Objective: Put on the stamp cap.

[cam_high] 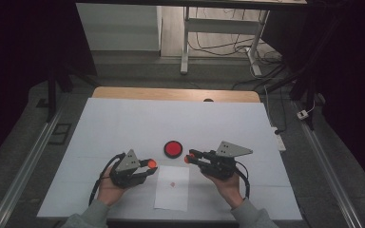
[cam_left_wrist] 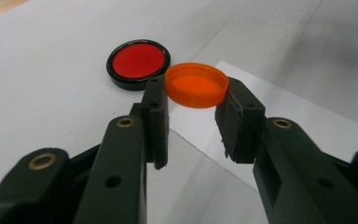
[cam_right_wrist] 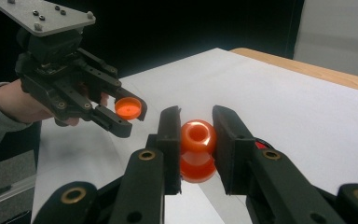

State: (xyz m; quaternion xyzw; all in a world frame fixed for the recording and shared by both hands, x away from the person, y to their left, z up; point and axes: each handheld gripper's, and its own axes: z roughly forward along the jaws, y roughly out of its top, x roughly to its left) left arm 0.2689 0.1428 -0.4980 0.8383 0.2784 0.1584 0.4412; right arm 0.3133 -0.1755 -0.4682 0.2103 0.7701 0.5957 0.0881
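- The left gripper (cam_high: 148, 164) clamps an orange cap (cam_left_wrist: 196, 85) by its rim, hollow side up, above the white table (cam_high: 123, 123) near a sheet of paper (cam_high: 172, 187).
- The right gripper (cam_high: 188, 158) pinches a small orange bottle (cam_right_wrist: 197, 150) at its sides; its open mouth faces the camera on that gripper.
- Cap and bottle hang apart, level with each other across the paper; the bottle's axis lies near level, tipped toward the left gripper.
- A red-filled black dish (cam_high: 173, 148) sits just beyond the gap between them.
- Judgement: capping calls for the cap's hollow turned to face the bottle's mouth.
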